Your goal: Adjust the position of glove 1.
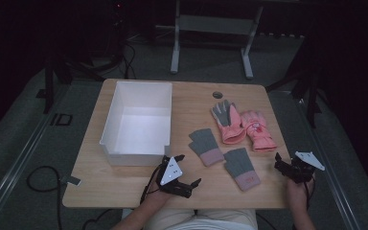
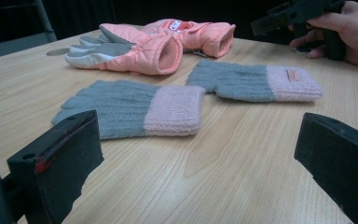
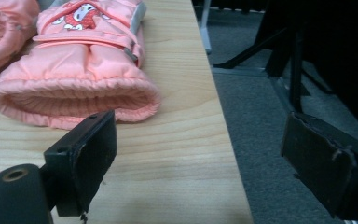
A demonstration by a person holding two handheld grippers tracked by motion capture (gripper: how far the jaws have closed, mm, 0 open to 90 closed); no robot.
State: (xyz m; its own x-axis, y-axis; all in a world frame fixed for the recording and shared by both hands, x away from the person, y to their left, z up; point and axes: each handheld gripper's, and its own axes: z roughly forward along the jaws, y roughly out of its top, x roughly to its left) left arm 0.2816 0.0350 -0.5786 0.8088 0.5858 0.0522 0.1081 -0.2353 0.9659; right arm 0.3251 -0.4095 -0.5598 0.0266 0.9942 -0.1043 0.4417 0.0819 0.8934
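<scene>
**Soft gloves on the desk, both tools wide and empty**

Four gloves lay on the light wooden desk, to the right of an empty white rectangular plastic box. Nearest to the tools were two knitted grey gloves with pink cuffs: one just beside the box, the other nearer to the front edge. Behind them two padded salmon-pink winter gloves lay side by side, touching each other.

The left tool rested near the front edge with its jaws spread wide and nothing between them. The right tool was at the right edge, also spread wide and holding nothing; in the right gripper view it faced the open cuff of a padded glove.

All gloves seemed light, soft and limp, so they would probably sag and fold when lifted. The knit should give good friction. The padded shell looked smoother and could slip. I judged the thick cuff the best place to pinch each one, because there the material is doubled and firm.
</scene>
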